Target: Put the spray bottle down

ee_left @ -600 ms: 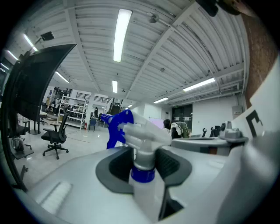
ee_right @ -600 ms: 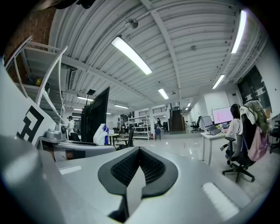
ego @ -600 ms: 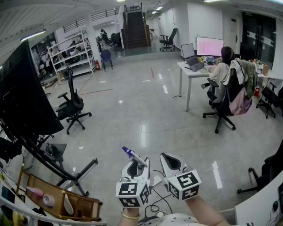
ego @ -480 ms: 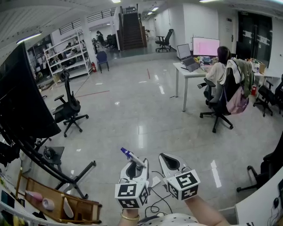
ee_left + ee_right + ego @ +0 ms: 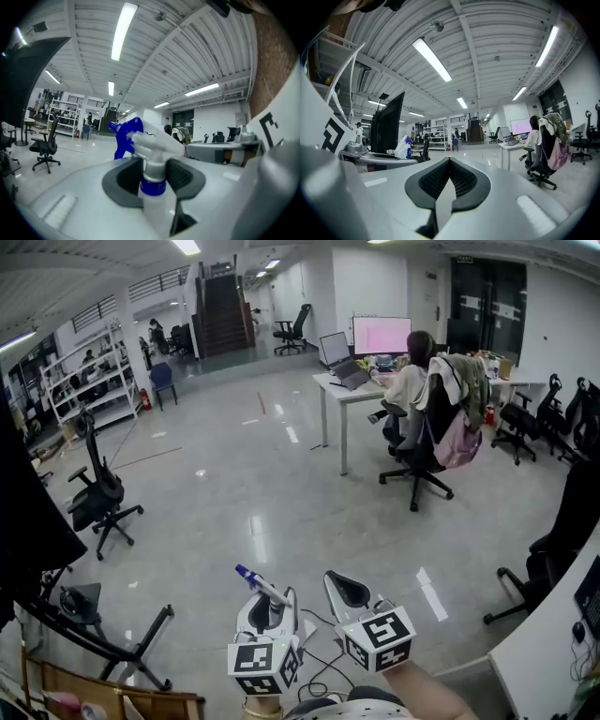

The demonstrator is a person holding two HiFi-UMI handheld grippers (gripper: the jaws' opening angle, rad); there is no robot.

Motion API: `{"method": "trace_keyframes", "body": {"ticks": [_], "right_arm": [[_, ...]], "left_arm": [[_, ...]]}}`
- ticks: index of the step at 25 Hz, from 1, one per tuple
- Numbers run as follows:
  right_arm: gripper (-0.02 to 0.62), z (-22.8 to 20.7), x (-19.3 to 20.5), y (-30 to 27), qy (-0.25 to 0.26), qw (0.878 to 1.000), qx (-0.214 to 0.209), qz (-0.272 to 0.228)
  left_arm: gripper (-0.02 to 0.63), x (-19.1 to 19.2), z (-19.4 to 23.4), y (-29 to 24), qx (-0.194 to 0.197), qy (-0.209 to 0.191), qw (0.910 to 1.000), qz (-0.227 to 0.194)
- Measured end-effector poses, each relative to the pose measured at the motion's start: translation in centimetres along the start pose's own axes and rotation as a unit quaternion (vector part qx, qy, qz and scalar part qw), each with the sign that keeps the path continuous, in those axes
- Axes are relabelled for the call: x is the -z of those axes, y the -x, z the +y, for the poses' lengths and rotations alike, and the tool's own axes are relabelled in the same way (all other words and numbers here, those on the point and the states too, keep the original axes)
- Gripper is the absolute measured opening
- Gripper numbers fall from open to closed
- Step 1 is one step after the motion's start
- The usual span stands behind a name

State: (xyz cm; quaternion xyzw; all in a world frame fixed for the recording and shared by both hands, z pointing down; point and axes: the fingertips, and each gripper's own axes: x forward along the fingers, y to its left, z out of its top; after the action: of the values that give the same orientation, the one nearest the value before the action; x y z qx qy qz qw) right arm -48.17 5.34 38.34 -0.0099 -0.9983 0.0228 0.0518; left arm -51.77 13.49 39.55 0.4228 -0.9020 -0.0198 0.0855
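Observation:
The spray bottle (image 5: 152, 187) is white with a blue collar and a blue nozzle tip. It stands upright between the jaws of my left gripper (image 5: 153, 176), whose dark pads press on its neck from both sides. In the head view the bottle's head (image 5: 262, 589) sticks up and to the left out of the left gripper (image 5: 267, 604), low in the middle of the picture. My right gripper (image 5: 345, 585) is held close beside it on the right. In the right gripper view its pads (image 5: 464, 180) meet with nothing between them. Both grippers hang above the shiny floor.
A person (image 5: 409, 381) sits at a white desk (image 5: 339, 390) with a monitor, back right. Office chairs stand at left (image 5: 97, 498) and right (image 5: 553, 563). Black stand legs (image 5: 103, 638) and a wooden rack (image 5: 112, 701) lie bottom left. Cables (image 5: 323, 667) trail below the grippers.
The head view has swung to the right, so the desk and chairs sit further left in the picture. Both grippers stay side by side, and the bottle remains in the left one.

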Motion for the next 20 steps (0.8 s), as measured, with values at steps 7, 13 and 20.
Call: {"method": "trace_keyframes", "body": {"ticks": [7,13,20], "right_arm": [[-0.002,-6.5,0.2,5.8,-0.022,0.995,0.095,0.000],[-0.002,-12.8,0.6,13.9,-0.037,0.985,0.167,0.002],[-0.002,-20.1,2.4,25.9,-0.039,0.968,0.248,0.010]], "left_arm": [[0.130,-0.5,-7.3,-2.4,0.091,-0.013,0.9957,0.007],[0.130,-0.6,-16.6,-3.5,0.160,-0.023,0.9868,0.013],[0.130,1.4,-29.9,-3.5,0.234,-0.021,0.9715,0.026]]}}
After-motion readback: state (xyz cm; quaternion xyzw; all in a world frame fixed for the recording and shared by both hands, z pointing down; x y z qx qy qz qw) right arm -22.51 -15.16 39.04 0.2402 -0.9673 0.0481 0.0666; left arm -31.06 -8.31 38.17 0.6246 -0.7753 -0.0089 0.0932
